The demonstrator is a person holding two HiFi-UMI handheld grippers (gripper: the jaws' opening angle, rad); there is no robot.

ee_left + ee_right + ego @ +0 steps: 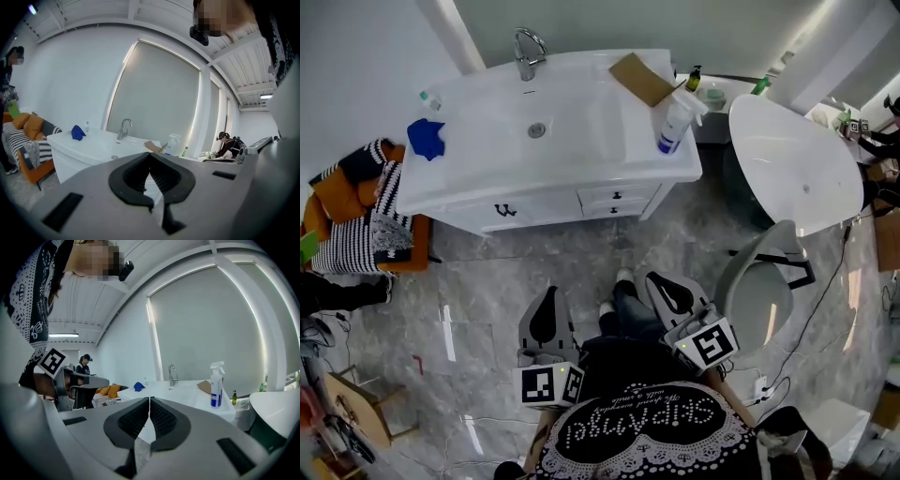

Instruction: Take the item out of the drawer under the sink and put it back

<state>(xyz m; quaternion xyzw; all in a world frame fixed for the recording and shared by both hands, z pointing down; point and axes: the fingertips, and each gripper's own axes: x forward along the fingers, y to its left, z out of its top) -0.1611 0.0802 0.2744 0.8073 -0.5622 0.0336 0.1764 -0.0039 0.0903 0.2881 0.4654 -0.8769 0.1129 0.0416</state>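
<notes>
The white sink cabinet (546,141) stands against the far wall, a few steps ahead of me. Its two small drawers (617,198) on the right front are closed, and so is the door (506,210) beside them. No item from a drawer is in sight. My left gripper (548,292) is held low in front of the person, shut and empty, and points at the cabinet (77,154). My right gripper (662,279) is also shut with nothing between its pads. Both the left gripper view (150,156) and the right gripper view (149,401) show the pads meeting.
On the counter are a faucet (528,52), a blue cloth (425,138), a spray bottle (675,127) and a piece of cardboard (642,80). An orange sofa (356,220) stands at the left, a white bathtub (797,159) at the right. A grey chair (759,291) and floor cables are close on my right.
</notes>
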